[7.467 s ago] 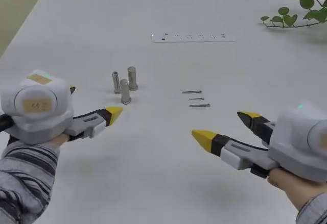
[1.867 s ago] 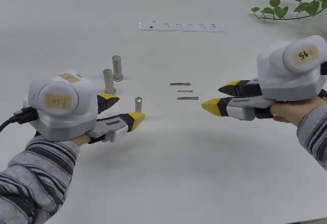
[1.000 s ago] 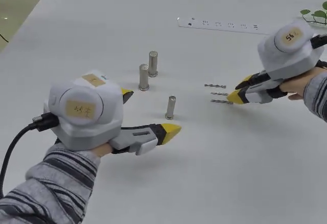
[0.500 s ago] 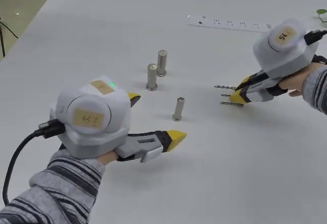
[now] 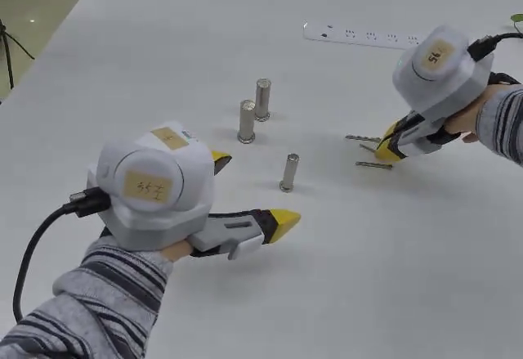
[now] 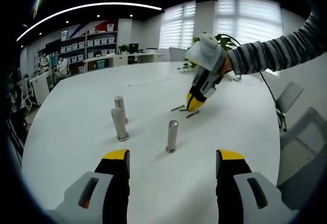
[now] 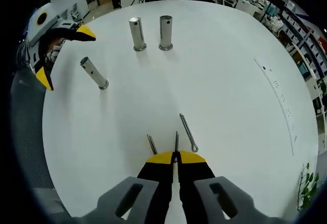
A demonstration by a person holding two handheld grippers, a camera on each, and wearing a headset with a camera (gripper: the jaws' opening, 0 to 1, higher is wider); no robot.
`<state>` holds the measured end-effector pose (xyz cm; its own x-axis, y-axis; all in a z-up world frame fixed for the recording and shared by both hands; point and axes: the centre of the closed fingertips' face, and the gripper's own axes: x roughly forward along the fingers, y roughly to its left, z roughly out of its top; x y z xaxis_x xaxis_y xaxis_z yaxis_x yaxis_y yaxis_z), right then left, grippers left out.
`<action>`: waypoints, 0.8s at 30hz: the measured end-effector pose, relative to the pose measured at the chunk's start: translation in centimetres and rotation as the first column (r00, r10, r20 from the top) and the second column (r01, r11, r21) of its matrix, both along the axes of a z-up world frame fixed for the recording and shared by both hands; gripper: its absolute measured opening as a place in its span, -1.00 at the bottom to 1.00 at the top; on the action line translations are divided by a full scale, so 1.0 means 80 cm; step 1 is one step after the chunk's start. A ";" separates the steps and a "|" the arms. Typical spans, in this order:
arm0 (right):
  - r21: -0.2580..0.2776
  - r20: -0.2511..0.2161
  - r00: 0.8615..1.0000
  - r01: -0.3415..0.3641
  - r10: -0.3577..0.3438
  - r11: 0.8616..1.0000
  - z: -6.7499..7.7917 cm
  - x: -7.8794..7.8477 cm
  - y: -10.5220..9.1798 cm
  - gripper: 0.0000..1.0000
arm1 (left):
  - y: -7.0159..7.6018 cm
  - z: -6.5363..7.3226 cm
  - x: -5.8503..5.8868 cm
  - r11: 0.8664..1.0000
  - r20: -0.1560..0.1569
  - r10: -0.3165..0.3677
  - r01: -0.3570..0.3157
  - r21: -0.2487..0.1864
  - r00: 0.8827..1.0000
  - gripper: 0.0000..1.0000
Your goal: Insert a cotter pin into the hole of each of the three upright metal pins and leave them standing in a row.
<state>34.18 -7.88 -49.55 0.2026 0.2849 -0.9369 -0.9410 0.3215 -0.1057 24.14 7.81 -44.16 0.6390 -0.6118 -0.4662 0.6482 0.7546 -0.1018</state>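
Fingers (image 7: 159, 159) of right gripper (image 7: 175, 155) now clamp middle cotter pin (image 7: 177, 139); left gripper's (image 6: 173, 156) stay apart.

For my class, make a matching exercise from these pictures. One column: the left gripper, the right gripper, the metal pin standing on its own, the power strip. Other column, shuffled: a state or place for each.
Column one
1. left gripper
2. right gripper
3. lone metal pin
4. power strip

Column two
A. lies flat at the far side of the table
B. shut on a cotter pin
C. open, nothing between its jaws
D. upright, apart from the other two metal pins

Pairs: 1-C, 2-B, 3-D, 4-A
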 end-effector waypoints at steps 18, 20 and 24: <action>0.025 0.109 0.989 -0.103 0.100 0.994 0.027 -0.009 -0.010 -1.00 | -0.010 0.012 -0.004 0.999 -0.004 -0.017 0.017 -0.036 1.000 0.25; 0.028 0.129 0.985 -0.116 0.112 0.993 0.032 -0.014 -0.010 -1.00 | -0.011 0.015 -0.004 0.999 0.001 -0.019 0.019 -0.038 1.000 0.24; 0.045 0.160 0.979 -0.134 0.126 0.990 0.043 -0.027 -0.007 -1.00 | -0.014 0.019 -0.006 0.999 -0.002 -0.023 0.023 -0.047 1.000 0.20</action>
